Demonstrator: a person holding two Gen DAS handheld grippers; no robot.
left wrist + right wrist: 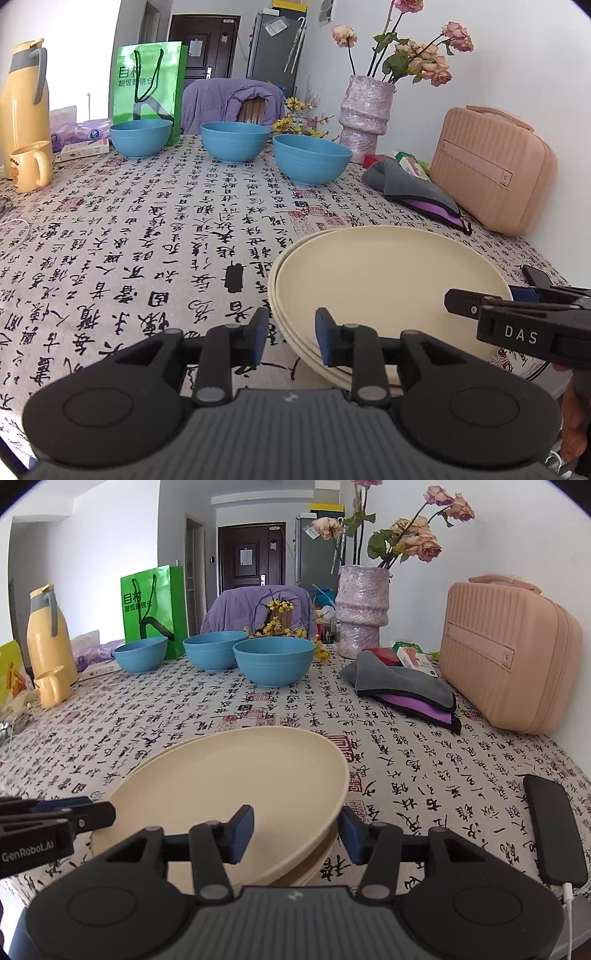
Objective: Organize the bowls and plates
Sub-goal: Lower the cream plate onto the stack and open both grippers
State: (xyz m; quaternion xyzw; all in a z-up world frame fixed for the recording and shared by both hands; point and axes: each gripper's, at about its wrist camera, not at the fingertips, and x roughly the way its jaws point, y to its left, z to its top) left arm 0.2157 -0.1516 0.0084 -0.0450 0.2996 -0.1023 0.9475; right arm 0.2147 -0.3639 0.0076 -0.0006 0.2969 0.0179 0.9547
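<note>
Plates [388,273] sit stacked at the table's [147,240] near edge, cream, rims slightly offset. My left gripper [291,338] hangs at the stack's 7 o'clock rim, fingers spread, nothing pinched. My right gripper [297,830] is spread too, straddling the 5 o'clock rim without clamping it. Three blue bowls [273,661] line up at 12 o'clock, well apart from the stack. Phone [554,830] at 3 o'clock.

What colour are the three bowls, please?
The bowls are blue, clearest in the right wrist view.
</note>
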